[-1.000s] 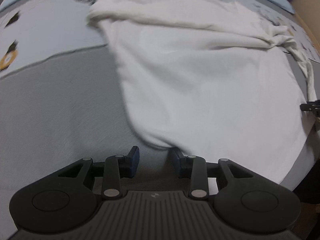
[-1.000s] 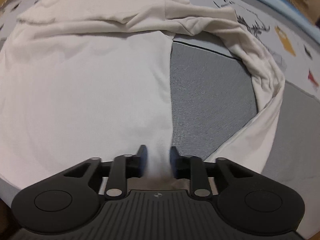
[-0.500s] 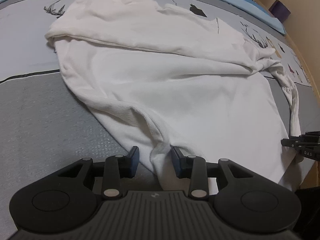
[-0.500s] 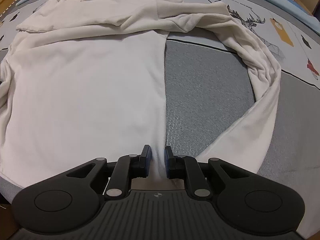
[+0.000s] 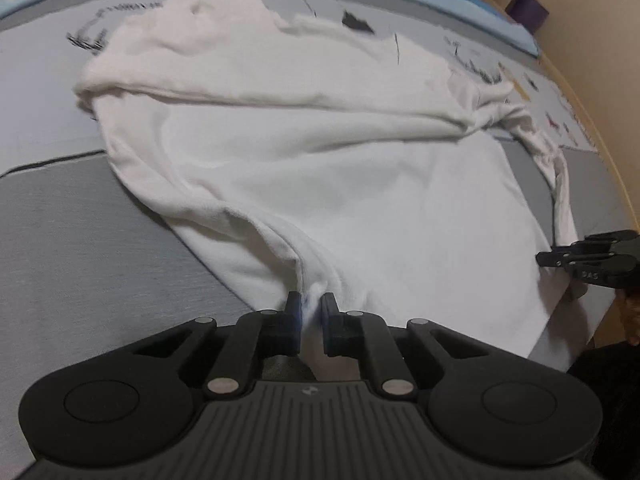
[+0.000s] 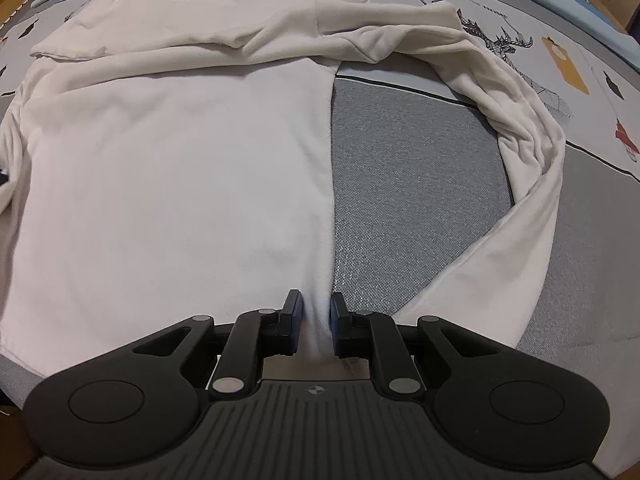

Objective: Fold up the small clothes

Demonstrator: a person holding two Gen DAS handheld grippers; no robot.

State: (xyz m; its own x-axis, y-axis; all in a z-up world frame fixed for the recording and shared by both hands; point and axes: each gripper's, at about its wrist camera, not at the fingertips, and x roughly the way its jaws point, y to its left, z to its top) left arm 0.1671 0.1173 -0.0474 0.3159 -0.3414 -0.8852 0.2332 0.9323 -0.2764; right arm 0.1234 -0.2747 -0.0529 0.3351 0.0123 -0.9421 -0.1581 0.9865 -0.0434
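The white shirt lies spread on the bed, one long sleeve trailing aside. Our left gripper is closing on its bunched near corner; our right gripper pinches the opposite hem corner. We judge the fold is starting: next, lift both corners evenly and carry them toward the collar.

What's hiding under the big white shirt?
Under the white shirt lies the bed cover, grey there, with little printed pictures further back. Whatever else might be beneath the shirt is covered, so it cannot be seen.
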